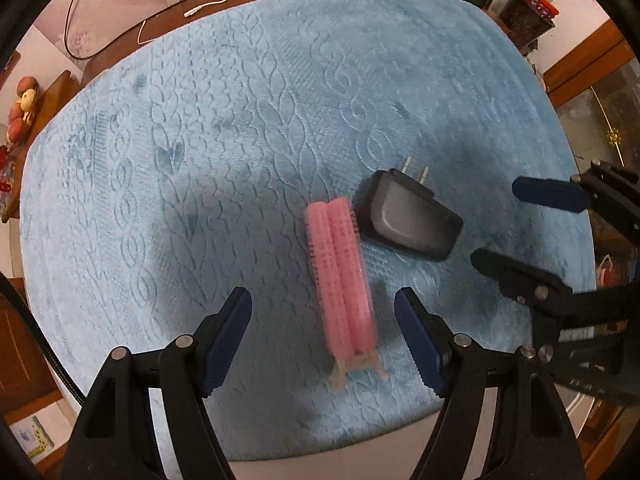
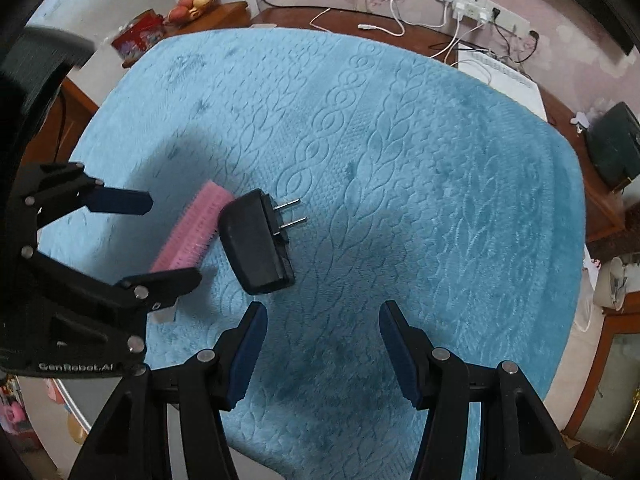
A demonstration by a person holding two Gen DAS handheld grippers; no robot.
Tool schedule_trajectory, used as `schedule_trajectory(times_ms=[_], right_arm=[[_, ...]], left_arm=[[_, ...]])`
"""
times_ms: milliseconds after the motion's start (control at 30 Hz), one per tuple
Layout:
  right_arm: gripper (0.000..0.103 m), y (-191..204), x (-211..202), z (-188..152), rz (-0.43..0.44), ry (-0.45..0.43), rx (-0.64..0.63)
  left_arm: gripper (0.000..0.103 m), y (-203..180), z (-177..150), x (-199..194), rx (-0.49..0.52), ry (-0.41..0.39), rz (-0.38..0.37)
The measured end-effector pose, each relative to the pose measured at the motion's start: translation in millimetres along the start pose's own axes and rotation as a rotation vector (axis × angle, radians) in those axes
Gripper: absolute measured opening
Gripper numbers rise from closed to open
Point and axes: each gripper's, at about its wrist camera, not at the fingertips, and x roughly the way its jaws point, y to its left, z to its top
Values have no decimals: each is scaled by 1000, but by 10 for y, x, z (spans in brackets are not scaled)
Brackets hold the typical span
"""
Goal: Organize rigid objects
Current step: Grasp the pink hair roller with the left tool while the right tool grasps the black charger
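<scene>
Your left gripper [image 1: 323, 312] hung with its fingers spread wide, touching nothing; the pink hair-roller clip [image 1: 340, 268] lay lengthwise between them and ran out beyond their tips. Your right gripper [image 2: 323, 328] was spread too, holding nothing, with the black plug adapter [image 2: 256, 242] just past its left fingertip. Both things rested on the blue mat [image 1: 224, 112], adapter close beside the clip.
</scene>
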Motion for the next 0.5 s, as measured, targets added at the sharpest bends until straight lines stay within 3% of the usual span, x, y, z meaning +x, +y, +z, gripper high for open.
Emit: schedule_trajectory(times_ms=[67,167,267,367,500], right_arm=[[60,19,39,7,8,6,-6],[60,53,89,28,18,12,-12],[60,77,127,46,23,17,-20],[60,127,166,74,32,25,-33],[60,200,211,134,32,34,-49]], left_arm=[[73,6,28,52,-9,8,-3],[56,31,49,149,-29,38,-19],[51,65,34,171,-52,31,-44],[29,125,27,142,-71,17,-110],[28,189,-23,66,-66,-18,-64]])
